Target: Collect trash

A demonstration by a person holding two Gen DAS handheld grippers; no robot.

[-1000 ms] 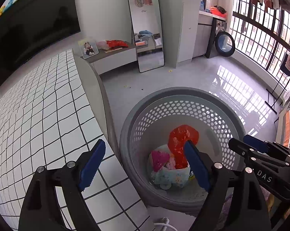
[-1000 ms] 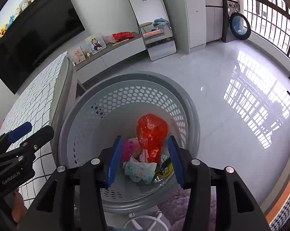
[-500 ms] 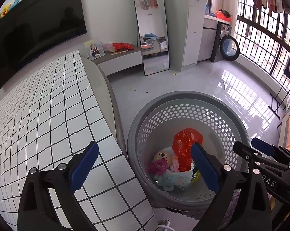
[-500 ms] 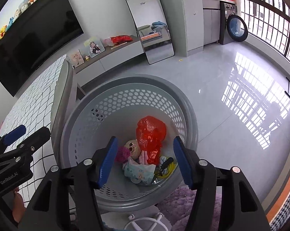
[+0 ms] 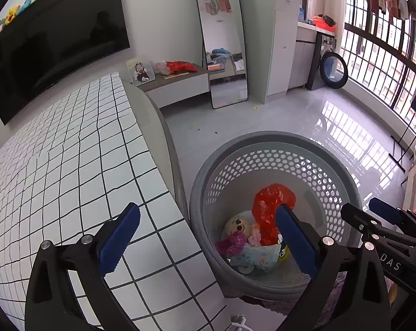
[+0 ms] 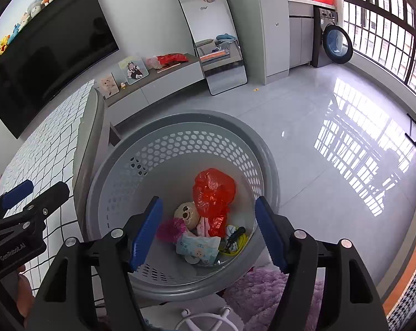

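Observation:
A grey perforated basket (image 5: 274,149) (image 6: 185,127) stands on the floor beside a table with a white grid cloth (image 5: 69,160). Inside lie a red plastic bag (image 5: 271,201) (image 6: 213,187), a round doll face (image 5: 239,224) (image 6: 187,213), a pink wrapper (image 6: 169,229), a light blue wipes pack (image 5: 260,256) (image 6: 199,247) and a yellow-black item (image 6: 236,241). My left gripper (image 5: 208,242) is open and empty, above the table edge and basket rim. My right gripper (image 6: 208,231) is open and empty, held above the basket.
A TV (image 6: 47,55) hangs on the left wall above a low cabinet (image 6: 163,82) with photo frames and a red bag. A leaning mirror (image 6: 216,41), a washing machine (image 6: 334,47), a purple fluffy rug (image 6: 260,292) and a white object (image 6: 205,317) are nearby.
Both grippers have risen and drawn back from the basket. The right gripper's jaws opened wider. The doll face now shows among the trash.

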